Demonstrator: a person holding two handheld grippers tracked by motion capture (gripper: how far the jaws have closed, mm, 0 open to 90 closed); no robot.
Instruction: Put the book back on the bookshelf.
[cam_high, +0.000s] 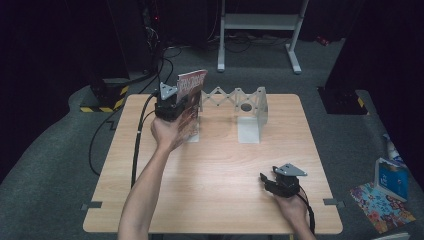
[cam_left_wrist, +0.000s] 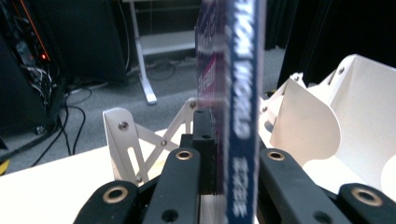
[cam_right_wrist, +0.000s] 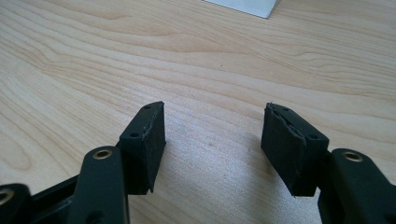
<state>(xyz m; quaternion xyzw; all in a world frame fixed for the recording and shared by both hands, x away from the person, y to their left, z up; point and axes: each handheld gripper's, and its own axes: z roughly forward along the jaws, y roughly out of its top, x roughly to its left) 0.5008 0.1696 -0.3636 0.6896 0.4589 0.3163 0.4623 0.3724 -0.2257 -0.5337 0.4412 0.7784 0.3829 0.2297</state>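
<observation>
Currently my left gripper (cam_high: 172, 107) pinches the book (cam_high: 191, 100) upright at the white rack (cam_high: 240, 102)'s left end — the slotting step. Right gripper (cam_right_wrist: 212, 140) rests spread and empty on the table (cam_high: 215, 170). Next, I judge — lower it squarely between dividers.

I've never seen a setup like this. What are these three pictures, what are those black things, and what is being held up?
No machine moves here: a person holds a hand-worked claw in each hand. The high view looks down on a wooden table from above the person's side. The other two pictures come from small cameras riding on each claw, looking along its two black jaws.

The left claw is shut on a thin book, held upright near a white folding rack that stands at the far side of the table. In the left gripper view you see the book edge-on between the jaws.

The right claw rests near the table's front edge, jaws apart, holding nothing.
</observation>
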